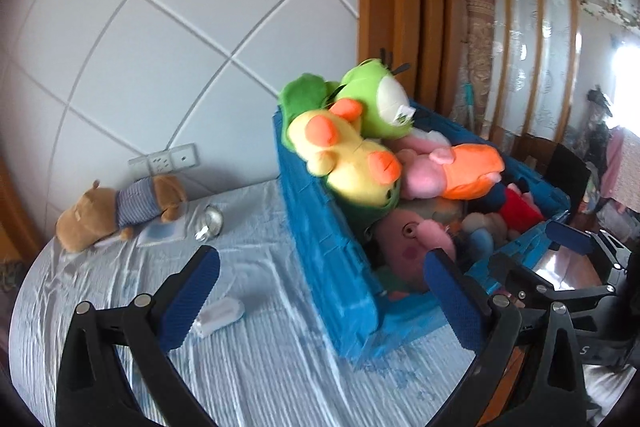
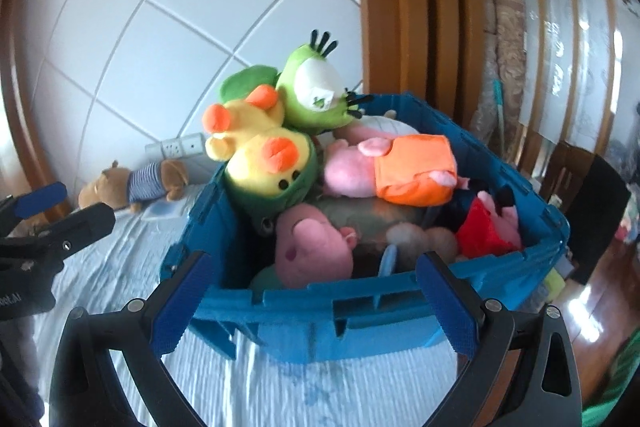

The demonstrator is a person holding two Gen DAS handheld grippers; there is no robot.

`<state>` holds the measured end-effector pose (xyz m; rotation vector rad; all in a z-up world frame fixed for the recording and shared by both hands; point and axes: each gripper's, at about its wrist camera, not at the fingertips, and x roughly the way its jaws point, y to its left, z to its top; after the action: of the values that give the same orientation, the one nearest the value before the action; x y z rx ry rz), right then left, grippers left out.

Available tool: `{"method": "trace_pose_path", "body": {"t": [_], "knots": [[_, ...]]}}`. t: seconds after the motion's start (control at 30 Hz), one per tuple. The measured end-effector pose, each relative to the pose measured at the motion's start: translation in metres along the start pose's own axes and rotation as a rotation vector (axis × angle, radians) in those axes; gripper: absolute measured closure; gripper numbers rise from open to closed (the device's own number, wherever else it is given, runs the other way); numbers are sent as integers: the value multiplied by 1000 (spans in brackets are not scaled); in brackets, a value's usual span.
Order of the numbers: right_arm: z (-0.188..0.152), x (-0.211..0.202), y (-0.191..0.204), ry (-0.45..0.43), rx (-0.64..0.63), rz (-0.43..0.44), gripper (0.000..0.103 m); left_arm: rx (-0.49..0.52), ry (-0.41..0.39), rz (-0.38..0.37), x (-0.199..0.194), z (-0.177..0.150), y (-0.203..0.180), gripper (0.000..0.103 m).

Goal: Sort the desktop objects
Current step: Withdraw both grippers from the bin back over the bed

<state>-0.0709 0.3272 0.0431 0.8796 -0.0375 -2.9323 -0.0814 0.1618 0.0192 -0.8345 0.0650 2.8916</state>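
Both fingers (image 1: pixel 320 291) (image 2: pixel 312 303) apart, empty | blue crate (image 2: pixel 360 311) heaped with plush | bear (image 1: pixel 116 211) by wall

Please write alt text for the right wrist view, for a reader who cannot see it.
A blue crate heaped with plush toys sits on a pale blue cloth, with the open right gripper at its near wall. A brown plush lies by the wall.

The blue crate (image 2: pixel 360 311) hides the lower plush toys; only the pink pig's (image 2: pixel 316 251) head shows. In the left wrist view, the small shiny object (image 1: pixel 210 223) beside the brown bear (image 1: pixel 116 211) is too blurred to identify.
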Motion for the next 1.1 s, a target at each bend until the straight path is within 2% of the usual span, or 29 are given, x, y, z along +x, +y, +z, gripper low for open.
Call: {"method": "trace_pose_path", "body": {"t": [0.2, 0.67, 0.9, 1.1], "knots": [[-9, -2, 13, 0, -29, 59, 0, -40, 10, 71, -11, -19, 16, 0], [-23, -5, 46, -8, -76, 147, 0, -107, 53, 139, -32, -56, 57, 0], [-28, -2, 86, -33, -98, 183, 0, -193, 101, 188, -32, -81, 129, 0], [-30, 9, 147, -89, -116, 216, 0, -212, 158, 194, -20, -94, 200, 0]]}}
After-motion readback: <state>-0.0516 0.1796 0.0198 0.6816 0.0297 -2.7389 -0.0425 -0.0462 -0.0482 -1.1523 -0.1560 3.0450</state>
